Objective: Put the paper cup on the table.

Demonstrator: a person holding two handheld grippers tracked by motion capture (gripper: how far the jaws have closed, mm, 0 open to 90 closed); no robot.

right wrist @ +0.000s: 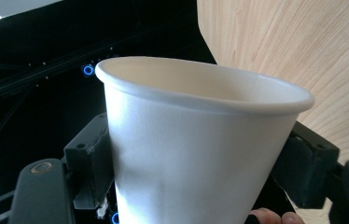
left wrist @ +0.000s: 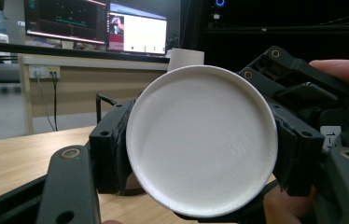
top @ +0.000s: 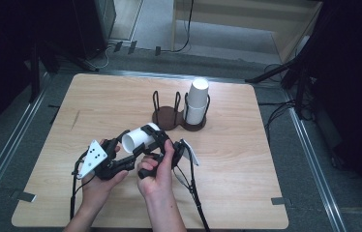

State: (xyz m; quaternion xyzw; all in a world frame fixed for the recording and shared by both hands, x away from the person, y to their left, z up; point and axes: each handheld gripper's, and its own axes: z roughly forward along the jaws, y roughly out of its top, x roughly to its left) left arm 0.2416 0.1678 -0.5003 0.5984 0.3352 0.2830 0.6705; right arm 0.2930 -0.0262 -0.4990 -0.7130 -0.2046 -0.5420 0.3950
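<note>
My left fingers (top: 129, 153) & right fingers (top: 156, 141) both pinch the white paper cup (top: 139, 137), held sideways just above the light wooden worktop (top: 247, 183). At 1 o'clock from it: dark brown wire-hooped cup holder (top: 165, 117) w/ stacked white cups (top: 197, 100).

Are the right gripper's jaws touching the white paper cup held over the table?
Touching. The right gripper view shows the black pads pressed against both sides of the white paper cup.
</note>
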